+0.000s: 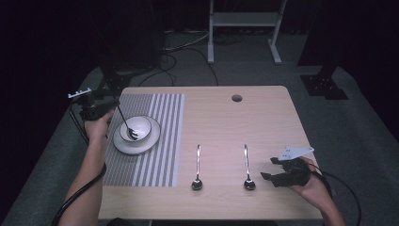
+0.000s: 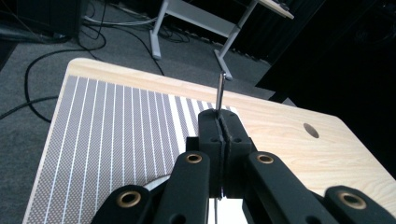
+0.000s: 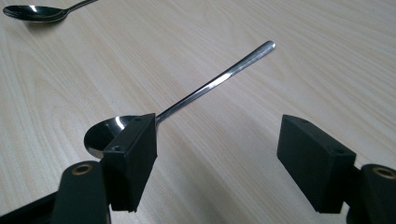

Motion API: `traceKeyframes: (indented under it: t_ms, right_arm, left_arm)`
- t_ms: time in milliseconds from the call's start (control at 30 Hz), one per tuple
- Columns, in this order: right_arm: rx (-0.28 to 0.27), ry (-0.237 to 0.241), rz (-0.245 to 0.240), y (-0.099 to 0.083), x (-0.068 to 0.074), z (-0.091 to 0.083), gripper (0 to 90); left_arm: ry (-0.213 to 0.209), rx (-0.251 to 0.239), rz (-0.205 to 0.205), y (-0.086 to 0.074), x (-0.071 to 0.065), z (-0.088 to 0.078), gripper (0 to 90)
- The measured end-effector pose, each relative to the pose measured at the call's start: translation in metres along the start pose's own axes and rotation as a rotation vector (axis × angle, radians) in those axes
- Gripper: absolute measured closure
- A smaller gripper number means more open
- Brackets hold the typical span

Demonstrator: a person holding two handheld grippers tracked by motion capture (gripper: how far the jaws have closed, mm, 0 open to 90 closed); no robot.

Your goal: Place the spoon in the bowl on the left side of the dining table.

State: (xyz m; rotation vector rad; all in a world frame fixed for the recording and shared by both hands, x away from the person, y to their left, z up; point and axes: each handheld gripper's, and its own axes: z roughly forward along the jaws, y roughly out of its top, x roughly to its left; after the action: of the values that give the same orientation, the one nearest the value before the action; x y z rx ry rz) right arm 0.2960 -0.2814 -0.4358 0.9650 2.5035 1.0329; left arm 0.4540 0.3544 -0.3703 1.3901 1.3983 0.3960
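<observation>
My left gripper [image 2: 219, 123] is rising from six o'clock, its two black jaws pressing flat together on a thin shiny metal utensil handle [image 2: 221, 91]. The handle is sticking up toward twelve o'clock, its tip standing against the dark floor past the table edge; a short sliver of it is showing below the pads too. I am looking over a grey woven placemat with white stripes [image 2: 107, 135] spreading toward nine o'clock on the pale wooden table [image 2: 289, 144]. A round hole [image 2: 311, 130] is sitting in the tabletop at three o'clock. A white metal frame [image 2: 196, 21] is standing on grey carpet at twelve o'clock.
</observation>
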Motion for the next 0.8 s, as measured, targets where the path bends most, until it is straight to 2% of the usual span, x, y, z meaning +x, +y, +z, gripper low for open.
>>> traceKeyframes:
  t_ms: [433,800]
  right_arm:
    - [0.001,-0.001,0.012,-0.002,0.001,0.000,27.5]
    - [0.002,0.001,0.008,-0.001,0.000,0.000,27.4]
  left_arm:
    - [0.017,0.016,-0.025,-0.013,0.012,0.001,89.1]
    - [0.039,0.024,-0.027,-0.014,0.020,-0.004,88.2]
